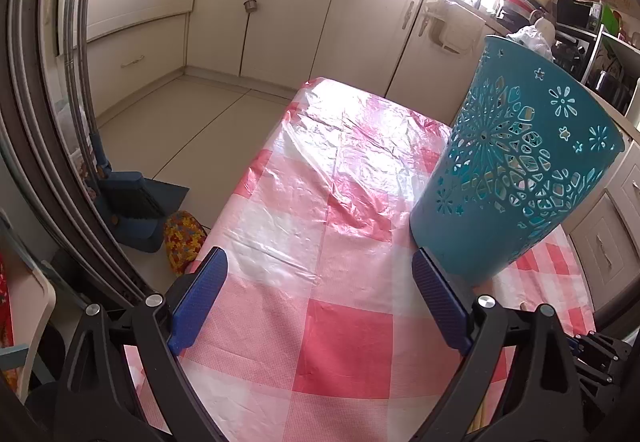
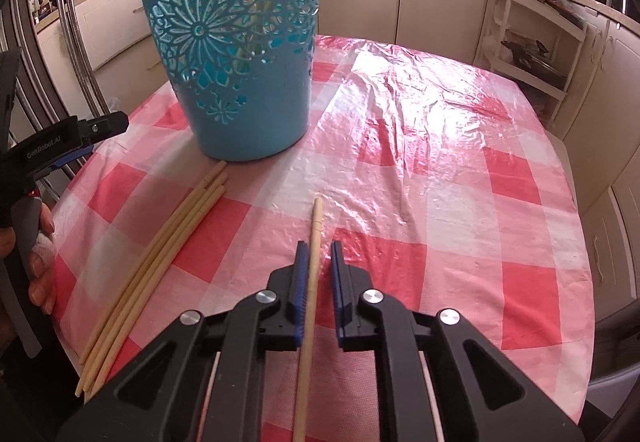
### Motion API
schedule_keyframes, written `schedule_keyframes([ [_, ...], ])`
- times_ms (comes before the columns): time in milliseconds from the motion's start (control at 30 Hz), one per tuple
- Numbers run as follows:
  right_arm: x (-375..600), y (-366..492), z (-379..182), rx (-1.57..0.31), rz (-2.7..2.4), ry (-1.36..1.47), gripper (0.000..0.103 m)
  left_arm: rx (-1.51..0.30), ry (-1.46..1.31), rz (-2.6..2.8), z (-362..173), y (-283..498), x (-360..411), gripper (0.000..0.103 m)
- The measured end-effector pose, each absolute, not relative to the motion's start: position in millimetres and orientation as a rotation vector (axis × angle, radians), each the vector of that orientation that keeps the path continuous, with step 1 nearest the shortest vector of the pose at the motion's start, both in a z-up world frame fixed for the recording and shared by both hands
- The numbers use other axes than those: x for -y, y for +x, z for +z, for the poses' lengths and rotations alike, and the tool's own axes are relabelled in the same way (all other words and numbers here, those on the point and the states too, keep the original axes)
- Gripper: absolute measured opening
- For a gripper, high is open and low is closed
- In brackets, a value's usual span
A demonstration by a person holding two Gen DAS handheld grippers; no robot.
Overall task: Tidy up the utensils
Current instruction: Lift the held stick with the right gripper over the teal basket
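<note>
The right gripper (image 2: 320, 247) is held with its jaws at a narrow gap, not pressed together. One chopstick (image 2: 316, 226) lies between them, close to one pad. Its long axis runs along the fingers, tip towards the basket (image 2: 240, 82), short of its foot. A bundle of loose chopsticks (image 2: 168, 246), four or five, is laid slanting out from the basket's foot, nearer the left hand. One basket is counted. The left gripper (image 1: 320, 258) is spread wide and empty, just beside the basket.
</note>
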State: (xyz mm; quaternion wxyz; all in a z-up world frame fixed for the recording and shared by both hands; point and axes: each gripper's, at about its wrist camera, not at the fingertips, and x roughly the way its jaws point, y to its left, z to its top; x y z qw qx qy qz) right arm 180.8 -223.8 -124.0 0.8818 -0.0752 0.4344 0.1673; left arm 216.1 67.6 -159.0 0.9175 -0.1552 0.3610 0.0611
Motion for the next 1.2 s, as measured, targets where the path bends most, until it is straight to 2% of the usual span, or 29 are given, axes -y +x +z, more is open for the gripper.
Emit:
schedule_keyframes([
  [667,251.9,168.3,-74.1,-0.811,0.485,0.204,0.006,-0.746,-0.338,0.124,-160.8,216.9,-73.7,0.090],
  [1200,256.3,164.5,-18.6,-0.702,0.630,0.361,0.006,-0.752,-0.333,0.123,-161.6,218.7,-72.5,0.090],
])
